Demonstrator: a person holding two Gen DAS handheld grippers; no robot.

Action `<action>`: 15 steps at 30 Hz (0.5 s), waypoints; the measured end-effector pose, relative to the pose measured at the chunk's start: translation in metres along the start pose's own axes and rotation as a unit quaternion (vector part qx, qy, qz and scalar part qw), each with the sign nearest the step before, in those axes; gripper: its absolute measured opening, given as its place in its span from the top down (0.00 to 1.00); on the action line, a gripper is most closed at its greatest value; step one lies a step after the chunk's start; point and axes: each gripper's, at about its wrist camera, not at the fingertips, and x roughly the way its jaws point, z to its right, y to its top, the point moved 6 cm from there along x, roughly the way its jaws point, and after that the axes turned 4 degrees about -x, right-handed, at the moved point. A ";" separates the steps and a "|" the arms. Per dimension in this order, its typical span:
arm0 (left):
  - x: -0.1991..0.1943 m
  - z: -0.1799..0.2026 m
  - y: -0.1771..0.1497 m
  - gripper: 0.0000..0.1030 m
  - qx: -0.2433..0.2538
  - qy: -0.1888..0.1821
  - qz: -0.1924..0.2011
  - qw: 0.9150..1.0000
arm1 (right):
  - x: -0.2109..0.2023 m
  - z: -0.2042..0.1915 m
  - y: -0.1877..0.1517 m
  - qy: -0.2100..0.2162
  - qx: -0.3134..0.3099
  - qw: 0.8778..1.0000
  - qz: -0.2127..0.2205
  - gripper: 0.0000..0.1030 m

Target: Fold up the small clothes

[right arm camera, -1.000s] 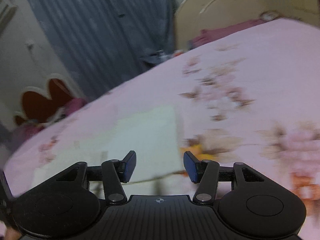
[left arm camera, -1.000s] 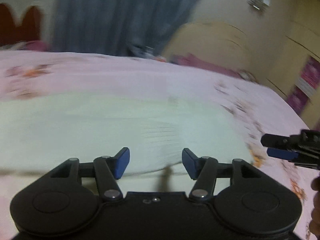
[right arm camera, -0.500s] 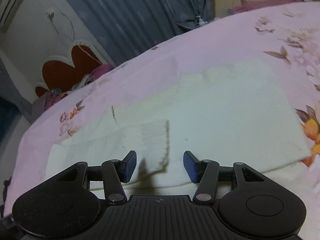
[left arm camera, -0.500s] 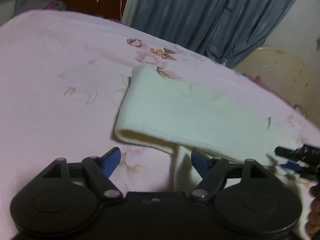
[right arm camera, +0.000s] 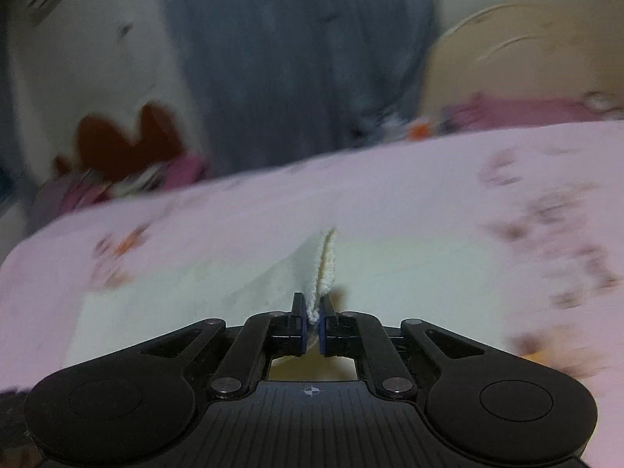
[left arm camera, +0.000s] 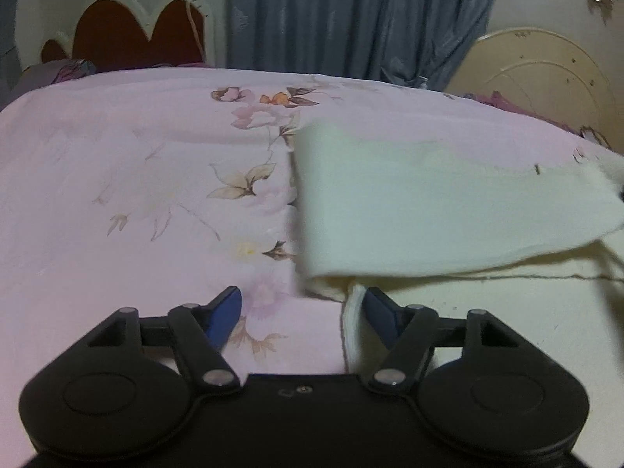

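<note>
The right gripper [right arm camera: 311,325], spread wide half a second ago, now pinches a lifted edge of the cream fleece garment [right arm camera: 390,273]. The left gripper [left arm camera: 300,312] remains wide apart, empty, at the garment's [left arm camera: 429,202] near corner. The cloth lies partly folded over on the pink floral bedsheet [left arm camera: 117,195].

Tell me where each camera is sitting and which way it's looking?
Left wrist: sits on the left gripper, looking along its open blue-tipped fingers over the pink flowered bedsheet at the folded cream fleece cloth; only that gripper shows.
Right wrist: sits on the right gripper, looking across the bed towards the grey-blue curtain; its fingers are shut on a raised edge of the cloth; the picture is blurred.
Both share the cloth, bedsheet, curtain and dark red scalloped headboard.
</note>
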 end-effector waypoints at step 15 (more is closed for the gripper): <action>0.003 0.023 0.003 0.86 0.049 -0.038 -0.009 0.998 | -0.024 0.050 -0.007 -0.030 0.012 0.999 -0.005 0.96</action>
